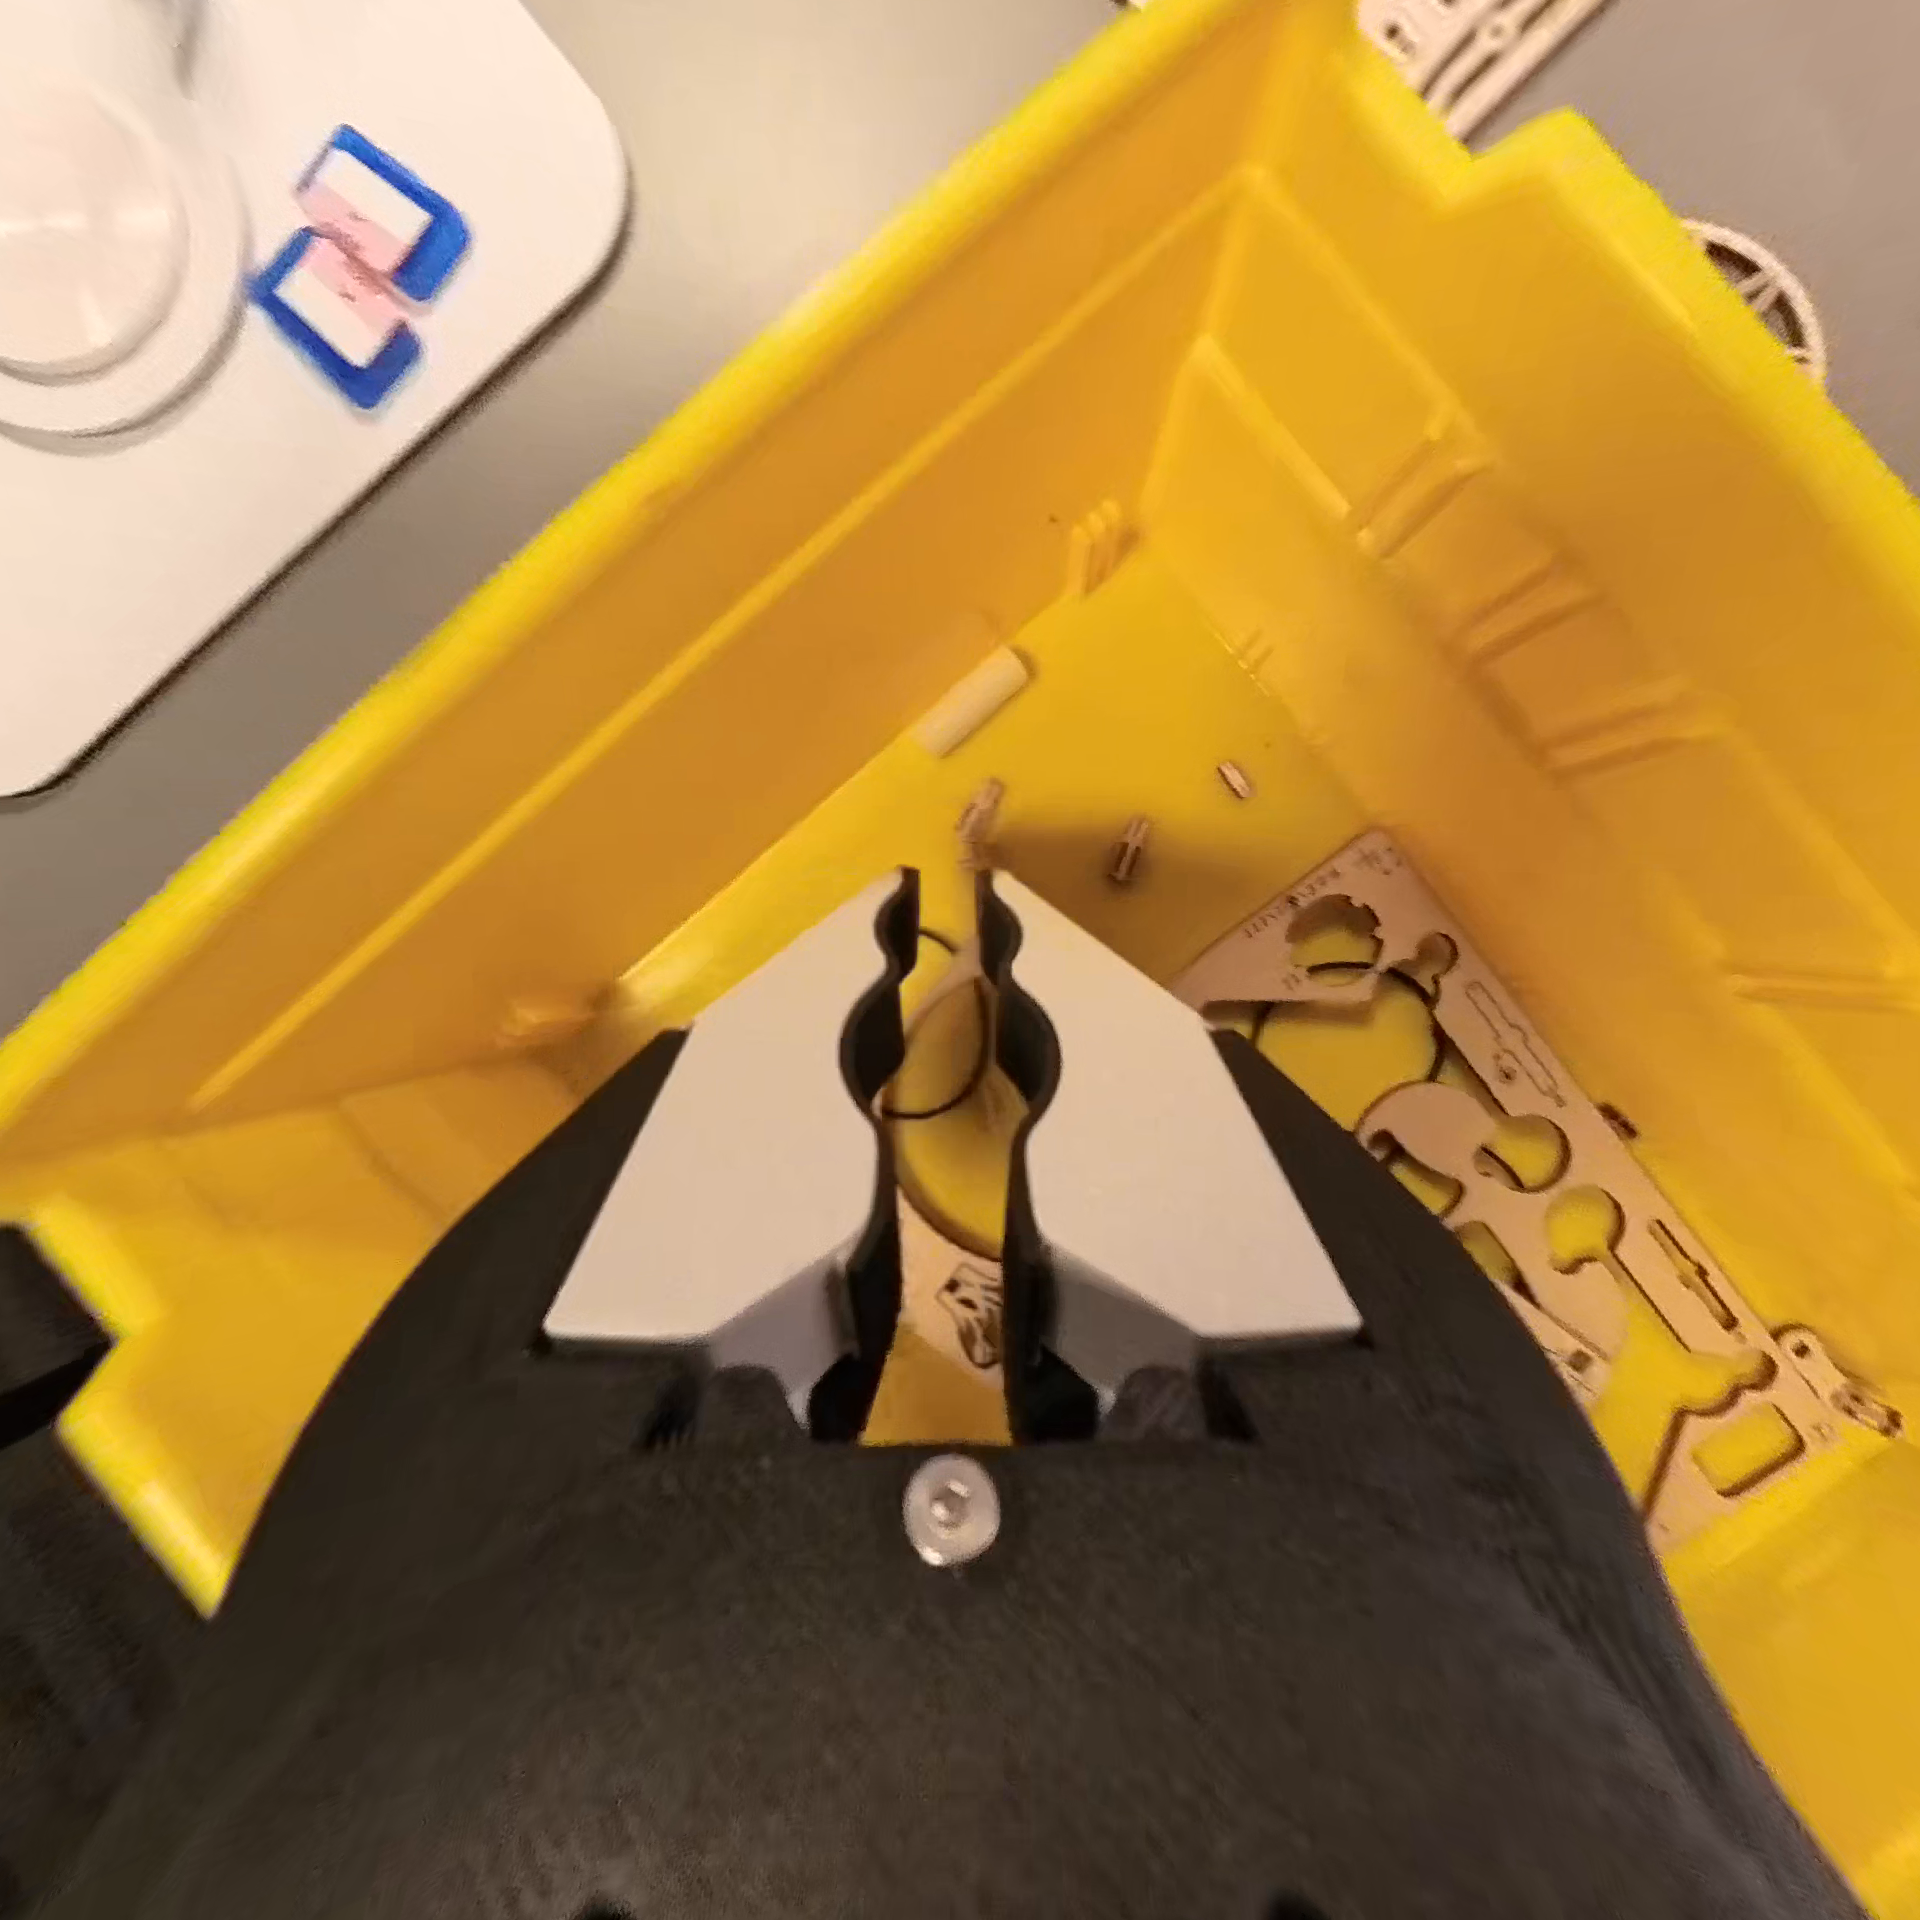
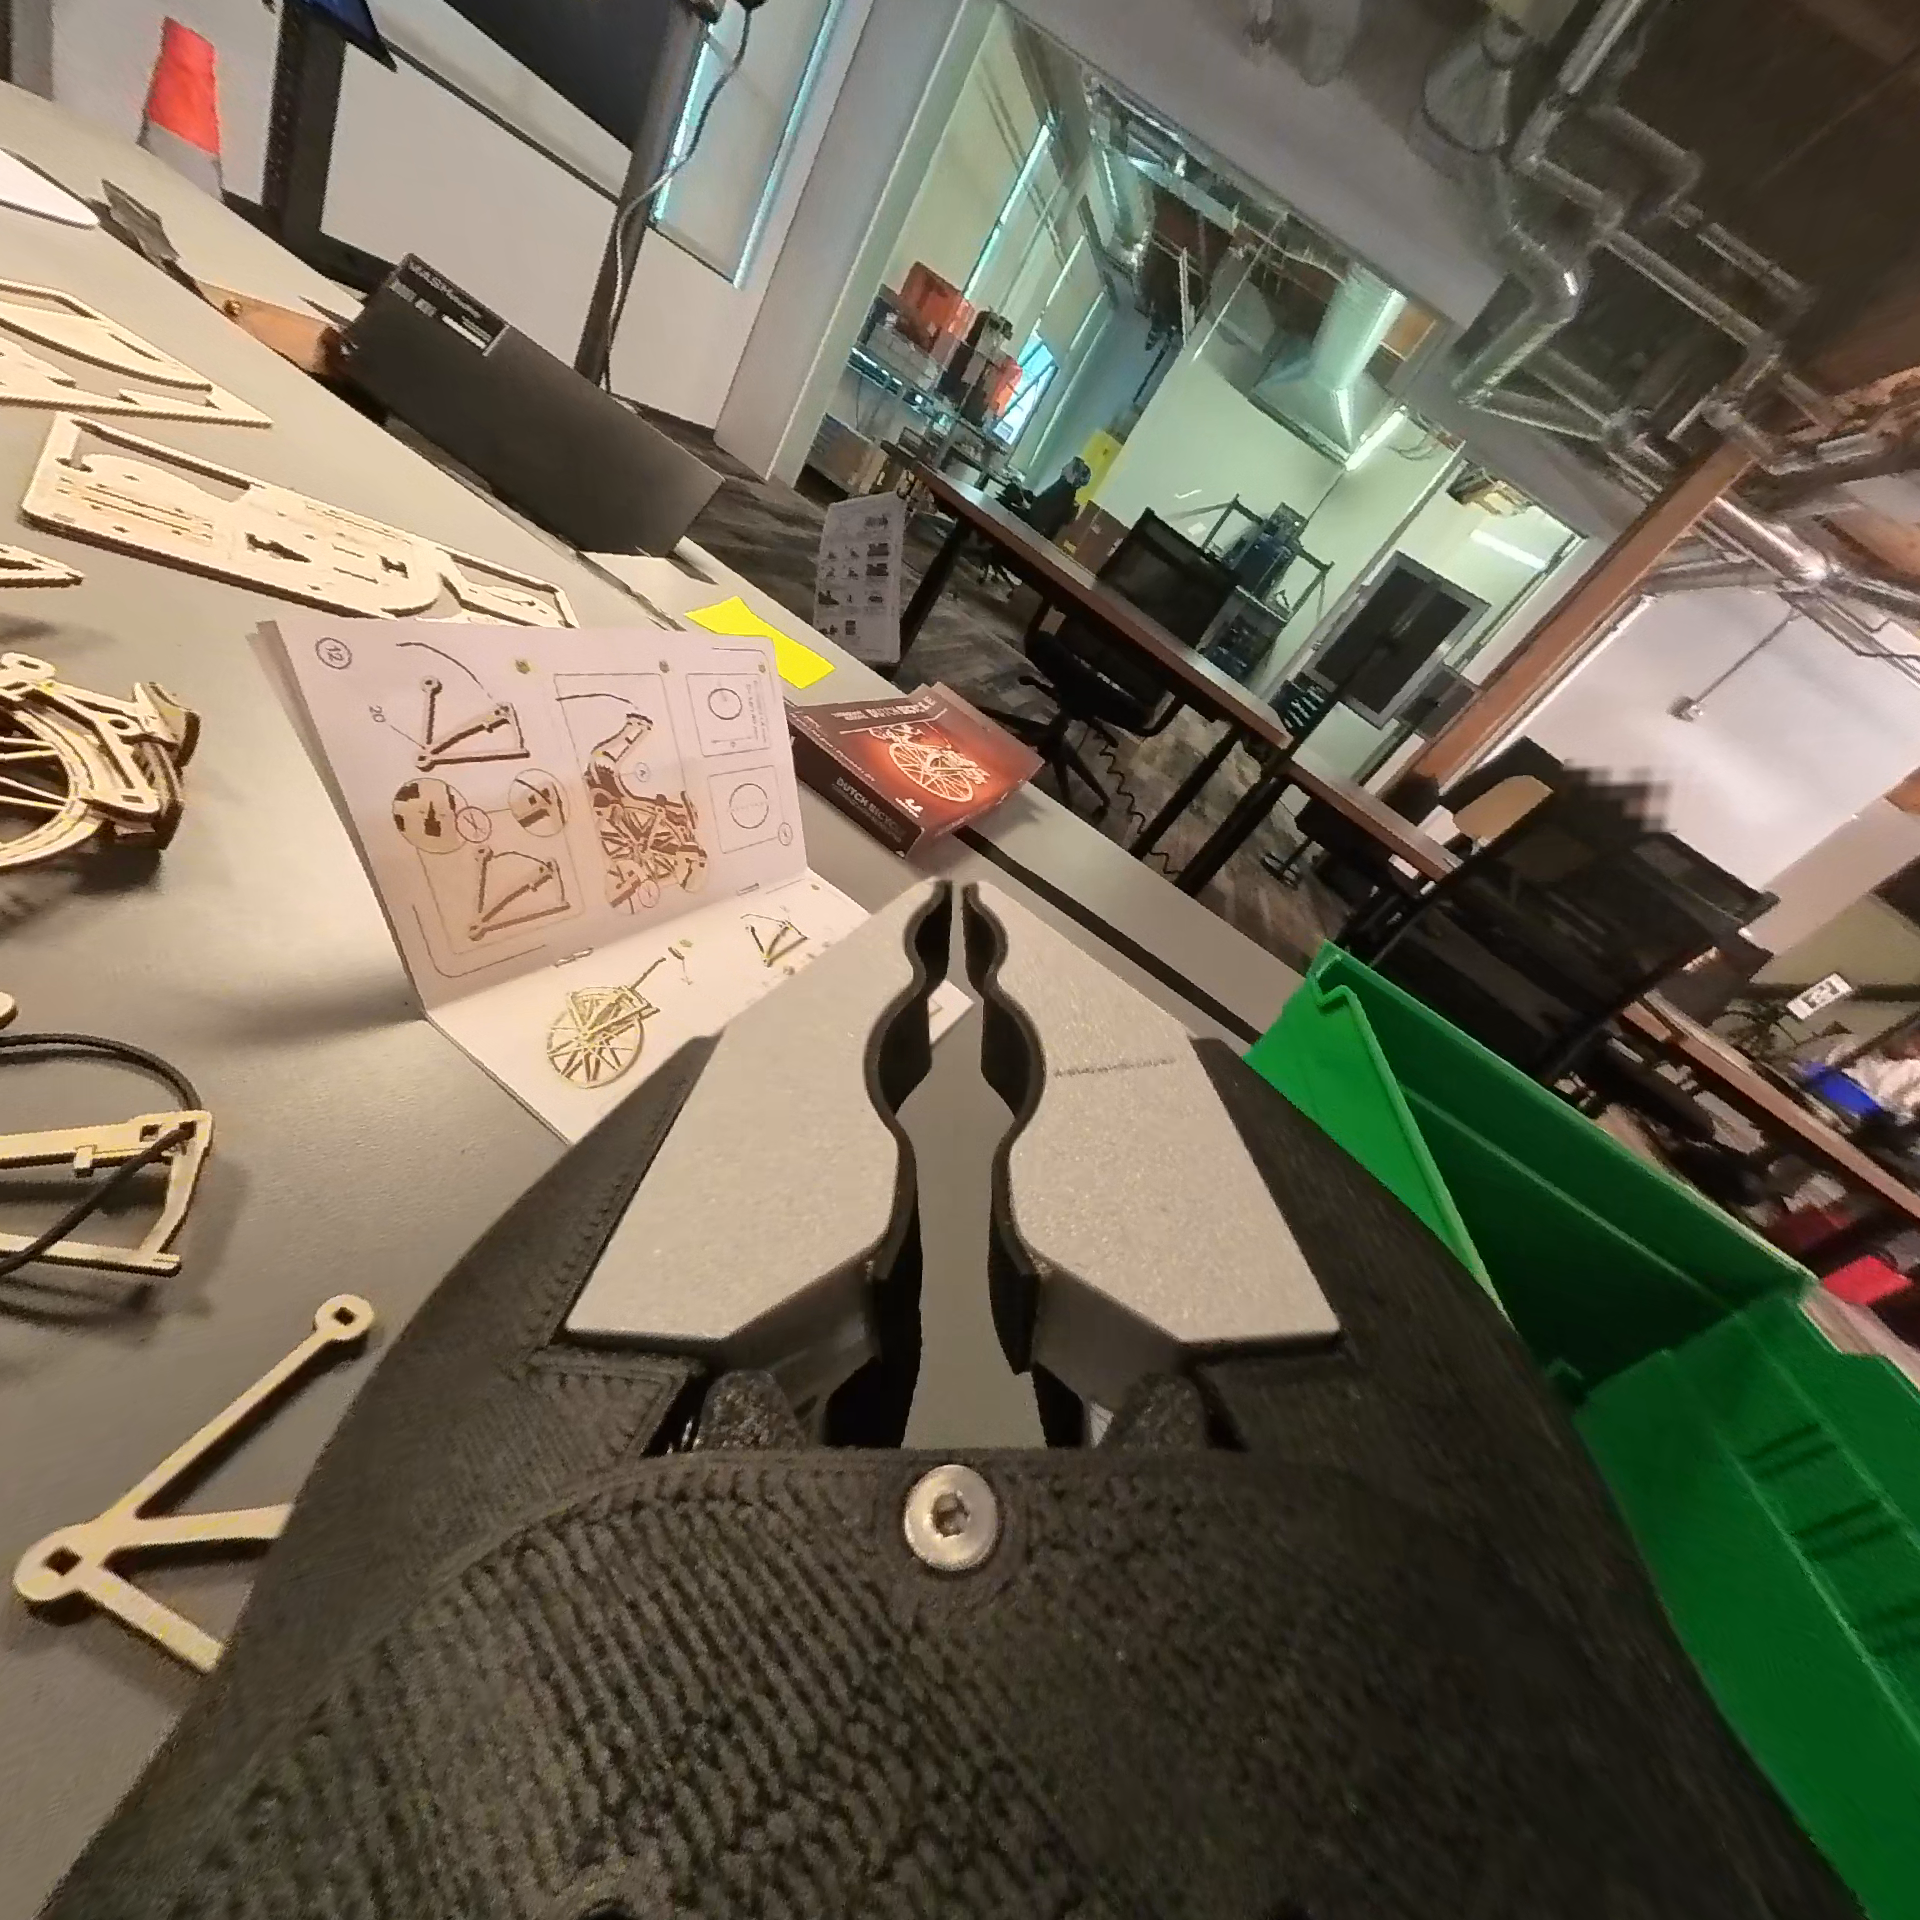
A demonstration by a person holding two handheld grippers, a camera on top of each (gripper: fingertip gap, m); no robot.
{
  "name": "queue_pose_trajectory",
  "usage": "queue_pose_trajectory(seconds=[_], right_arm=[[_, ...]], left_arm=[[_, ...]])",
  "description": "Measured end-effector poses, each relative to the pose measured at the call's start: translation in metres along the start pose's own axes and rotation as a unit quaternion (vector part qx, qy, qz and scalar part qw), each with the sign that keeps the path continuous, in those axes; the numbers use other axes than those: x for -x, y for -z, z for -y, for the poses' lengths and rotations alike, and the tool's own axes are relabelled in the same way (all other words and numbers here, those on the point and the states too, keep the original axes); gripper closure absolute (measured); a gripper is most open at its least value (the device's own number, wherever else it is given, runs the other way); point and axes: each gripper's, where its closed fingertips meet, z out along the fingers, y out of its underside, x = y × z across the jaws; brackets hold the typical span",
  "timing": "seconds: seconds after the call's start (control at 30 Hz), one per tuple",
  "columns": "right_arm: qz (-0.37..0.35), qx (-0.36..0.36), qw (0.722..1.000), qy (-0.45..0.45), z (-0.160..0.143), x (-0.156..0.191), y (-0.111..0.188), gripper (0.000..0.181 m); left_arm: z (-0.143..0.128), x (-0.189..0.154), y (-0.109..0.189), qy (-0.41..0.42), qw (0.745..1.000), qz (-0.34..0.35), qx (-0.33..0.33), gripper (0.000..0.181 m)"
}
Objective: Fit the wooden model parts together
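Observation:
My left gripper point(image 1: 951, 883) is down inside a yellow bin point(image 1: 727, 644), jaws a narrow gap apart with nothing clearly gripped. A punched wooden sheet point(image 1: 1455, 1091) lies on the bin floor under and right of it. Small wooden pegs point(image 1: 1127, 847) and a pale dowel point(image 1: 977, 701) lie just past the fingertips. A thin black ring point(image 1: 935, 1039) shows between the fingers. My right gripper point(image 2: 956, 894) is shut and empty above the grey table point(image 2: 312, 1091). A V-shaped wooden part point(image 2: 177, 1496), a wooden frame with black cord point(image 2: 104, 1195) and a partly built wheel assembly point(image 2: 83, 769) lie to its left.
An open instruction booklet point(image 2: 551, 790) stands ahead of the right gripper, with punched sheets point(image 2: 260, 530) and a dark red box point(image 2: 914, 764) farther back. A green bin point(image 2: 1558, 1247) is close on the right. A white pad with a clear cup point(image 1: 260, 364) lies outside the yellow bin. Tip to tip, the grippers are about 60 cm apart. It is some 5 cm from my left tips to the pale dowel point(image 1: 977, 701).

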Motion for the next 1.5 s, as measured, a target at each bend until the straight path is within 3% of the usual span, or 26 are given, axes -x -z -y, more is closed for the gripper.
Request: queue_pose_trajectory(seconds=[0.13,0.23,0.4,0.53,0.73,0.87,1.07,1.37,1.5], right_arm=[[-0.02,0.008,1.0,-0.013,-0.004,-0.009,0.0,0.181],[-0.027,0.013,0.999,-0.018,-0.006,-0.012,0.0,0.181],[-0.029,0.02,0.999,-0.016,-0.008,-0.012,-0.001,0.181],[-0.031,0.022,0.999,-0.017,-0.009,-0.012,-0.001,0.181],[-0.032,0.022,0.999,-0.02,-0.009,-0.013,-0.001,0.181],[-0.032,0.022,0.999,-0.022,-0.009,-0.013,-0.002,0.181],[-0.03,0.022,0.999,-0.023,-0.009,-0.012,-0.002,0.181],[-0.03,0.02,0.999,-0.026,-0.009,-0.012,-0.002,0.181],[-0.029,0.014,0.999,-0.031,-0.007,-0.012,-0.001,0.181]], left_arm=[[0.011,-0.028,-0.005,-0.007,0.998,-0.061,-0.026,0.175],[0.02,-0.05,-0.009,-0.001,0.992,-0.117,-0.037,0.167],[0.009,-0.059,-0.021,-0.096,0.988,-0.12,-0.006,0.153],[0.006,-0.064,-0.027,-0.121,0.981,-0.151,0.002,0.155],[0.003,-0.057,-0.032,-0.148,0.98,-0.132,0.015,0.164],[0.002,-0.056,-0.031,-0.114,0.987,-0.113,0.025,0.164],[0.003,-0.06,-0.032,-0.084,0.994,-0.073,-0.009,0.17],[0.007,-0.064,-0.035,-0.085,0.994,-0.07,-0.028,0.18],[0.014,-0.055,-0.027,-0.11,0.992,-0.016,-0.06,0.18]])
